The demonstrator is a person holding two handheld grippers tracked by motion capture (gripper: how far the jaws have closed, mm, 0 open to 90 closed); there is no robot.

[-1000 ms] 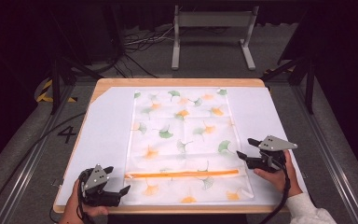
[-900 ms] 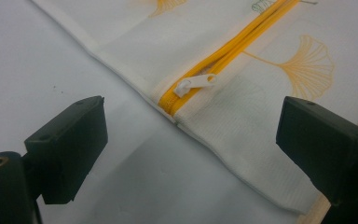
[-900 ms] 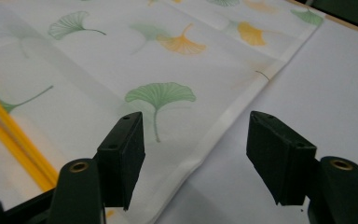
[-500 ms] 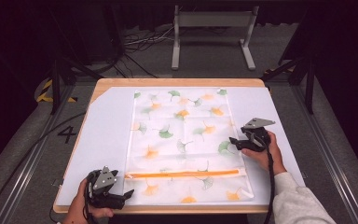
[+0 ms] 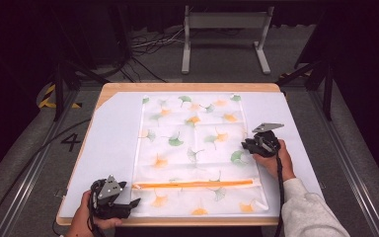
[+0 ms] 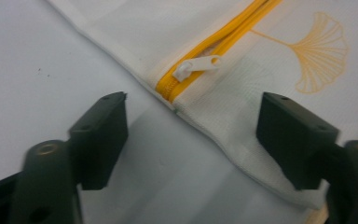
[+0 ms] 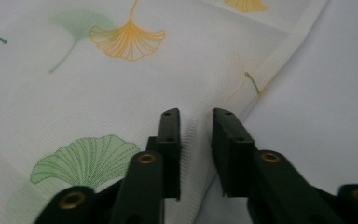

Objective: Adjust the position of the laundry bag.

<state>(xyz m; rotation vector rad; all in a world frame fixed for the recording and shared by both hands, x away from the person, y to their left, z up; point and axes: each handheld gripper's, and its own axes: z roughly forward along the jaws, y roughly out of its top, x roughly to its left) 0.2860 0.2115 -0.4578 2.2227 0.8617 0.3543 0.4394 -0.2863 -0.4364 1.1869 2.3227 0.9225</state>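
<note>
A white mesh laundry bag (image 5: 192, 143) printed with ginkgo leaves lies flat on a white sheet (image 5: 113, 138). An orange zipper (image 5: 192, 184) crosses it near the front. My left gripper (image 5: 131, 205) sits at the bag's front left corner. It is open, though its jaws have just been closing a little. The bag's side hem (image 6: 214, 135) runs between them untouched, with the white zipper pull (image 6: 196, 66) just ahead. My right gripper (image 5: 245, 144) is at the bag's right edge. Its jaws (image 7: 196, 116) have just been closing and now pinch a ridge of mesh (image 7: 98, 93).
The wooden table (image 5: 187, 87) shows as a rim around the sheet. A grey metal stand (image 5: 224, 19) and cables (image 5: 143, 44) are on the floor behind. Metal rails run along both sides, with a painted 4 (image 5: 71, 141) at the left.
My right gripper has moved left and farther from the table's front edge, onto the bag's right edge, and its jaws have narrowed on the fabric. The left hand has stayed put.
</note>
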